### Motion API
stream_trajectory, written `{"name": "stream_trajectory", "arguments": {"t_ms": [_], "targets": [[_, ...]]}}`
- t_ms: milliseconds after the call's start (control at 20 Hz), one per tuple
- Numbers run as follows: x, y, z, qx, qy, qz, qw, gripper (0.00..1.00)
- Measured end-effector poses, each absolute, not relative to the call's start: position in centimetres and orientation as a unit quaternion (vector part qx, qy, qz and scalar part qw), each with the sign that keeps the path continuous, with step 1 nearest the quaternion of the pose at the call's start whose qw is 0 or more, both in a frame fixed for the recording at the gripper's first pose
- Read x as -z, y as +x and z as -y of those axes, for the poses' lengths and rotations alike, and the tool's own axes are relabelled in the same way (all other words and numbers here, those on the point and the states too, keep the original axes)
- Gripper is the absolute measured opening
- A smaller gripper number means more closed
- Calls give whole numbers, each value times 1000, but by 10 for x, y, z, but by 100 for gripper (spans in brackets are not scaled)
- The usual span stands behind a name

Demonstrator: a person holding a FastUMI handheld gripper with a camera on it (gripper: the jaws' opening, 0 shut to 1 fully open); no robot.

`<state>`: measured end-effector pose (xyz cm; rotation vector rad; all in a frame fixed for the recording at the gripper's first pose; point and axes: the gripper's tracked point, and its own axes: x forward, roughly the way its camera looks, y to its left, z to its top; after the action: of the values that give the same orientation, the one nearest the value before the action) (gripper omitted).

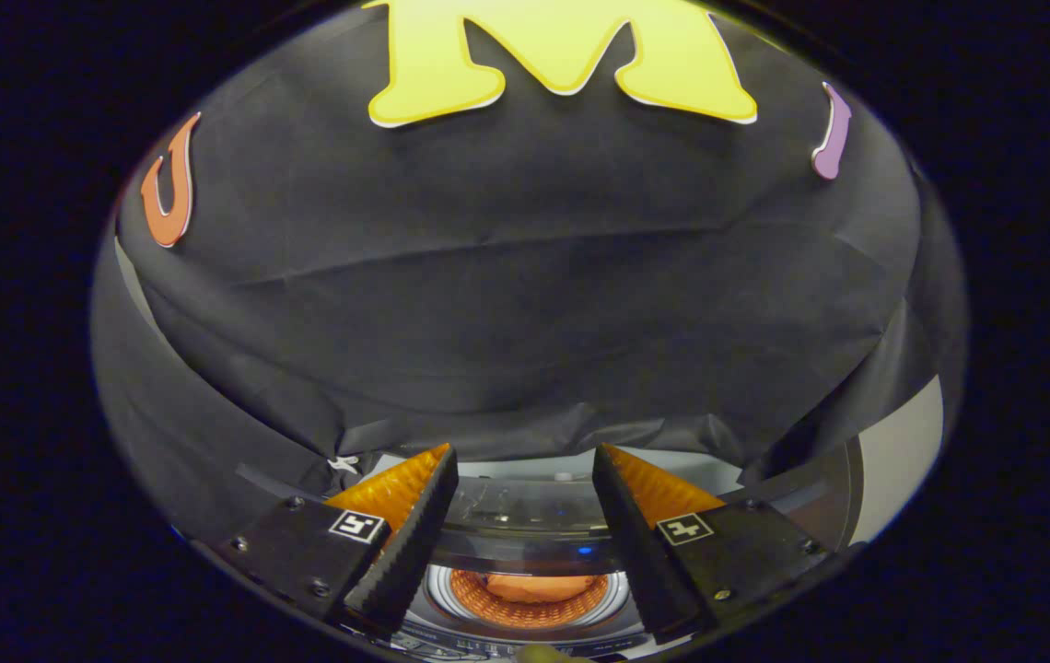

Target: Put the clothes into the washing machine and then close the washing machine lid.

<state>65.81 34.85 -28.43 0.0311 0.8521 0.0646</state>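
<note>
My gripper (525, 479) is open, its two fingers spread wide with nothing between them. Below and between the fingers I look down into the washing machine's round drum opening (619, 599). An orange piece of clothing (539, 587) lies inside the drum. The machine's lid (525, 516), a clear curved panel, stands raised just beyond the drum, between my fingertips. The gripper hangs above the machine and touches neither the lid nor the clothing.
The booth's black cloth wall (525, 304) hangs close behind the machine. A pale strip of floor or wall (903, 451) shows at the right past the cloth. The machine's light top (700, 474) shows under the cloth's hem.
</note>
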Motion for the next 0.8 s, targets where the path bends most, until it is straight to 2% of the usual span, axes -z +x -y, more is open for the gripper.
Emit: {"name": "stream_trajectory", "arguments": {"t_ms": [800], "targets": [[306,539,-340,-22,20,-420,907,93]]}}
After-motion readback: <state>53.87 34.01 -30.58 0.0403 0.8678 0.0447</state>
